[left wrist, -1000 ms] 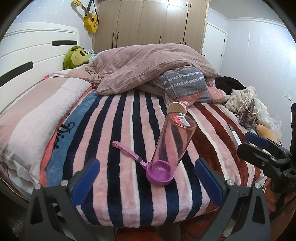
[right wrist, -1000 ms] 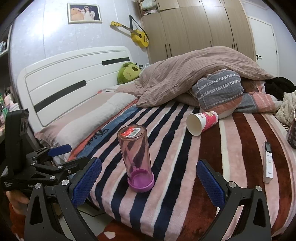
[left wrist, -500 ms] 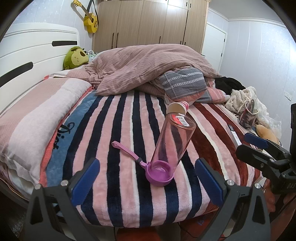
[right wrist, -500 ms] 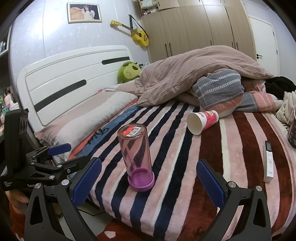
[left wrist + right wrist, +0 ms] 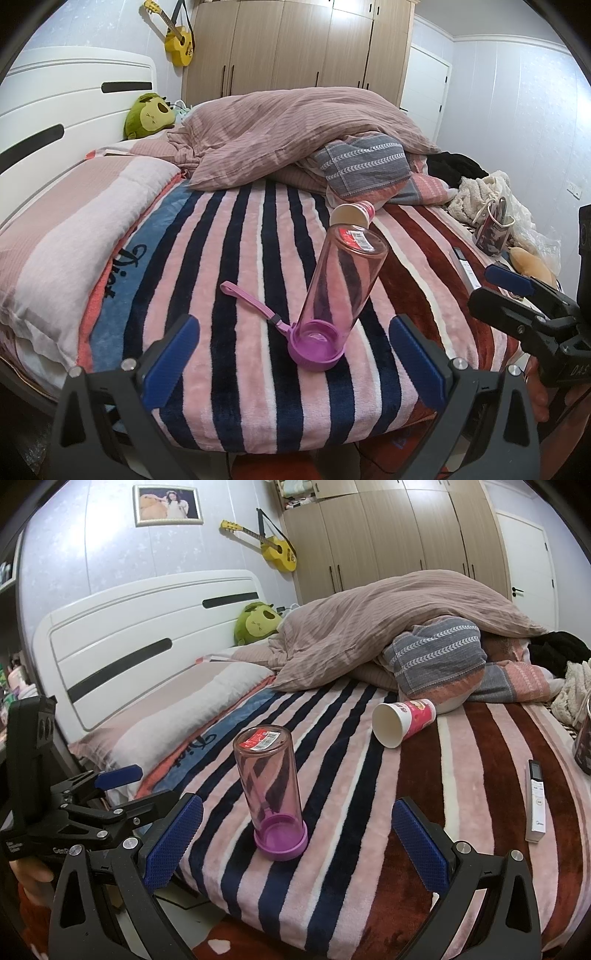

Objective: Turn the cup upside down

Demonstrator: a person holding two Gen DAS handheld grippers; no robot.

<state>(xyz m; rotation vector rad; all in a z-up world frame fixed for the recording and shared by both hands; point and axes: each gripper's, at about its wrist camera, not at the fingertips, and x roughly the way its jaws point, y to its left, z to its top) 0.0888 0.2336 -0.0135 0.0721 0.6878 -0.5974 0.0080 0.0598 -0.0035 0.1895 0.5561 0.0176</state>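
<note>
**Both tongs spread wide at the foot edge of the bed, pink bottle standing on its lid**

The left tongs and the right tongs are each spread wide, holding nothing, their blue pads on either side of the view and clear of everything on the bed. Each pair also shows at the edge of the other's camera, off the bed's near edge.

The bed carries a plush blanket striped in pink, navy, white and dark red. A crumpled pinkish duvet is heaped across the far half, with a grey patterned pillow tucked under its edge. A long pale pillow lies along the headboard side.

The transparent pink bottle stands upside down near the bed's near edge, its purple lid down on the blanket and its labelled base on top. Its purple strap trails flat on the blanket towards the headboard side.

A red and white paper cup lies on its side near the middle of the bed, just beside the grey pillow, its open mouth facing the near edge. A slim remote control lies flat towards the bed's right edge.
</note>
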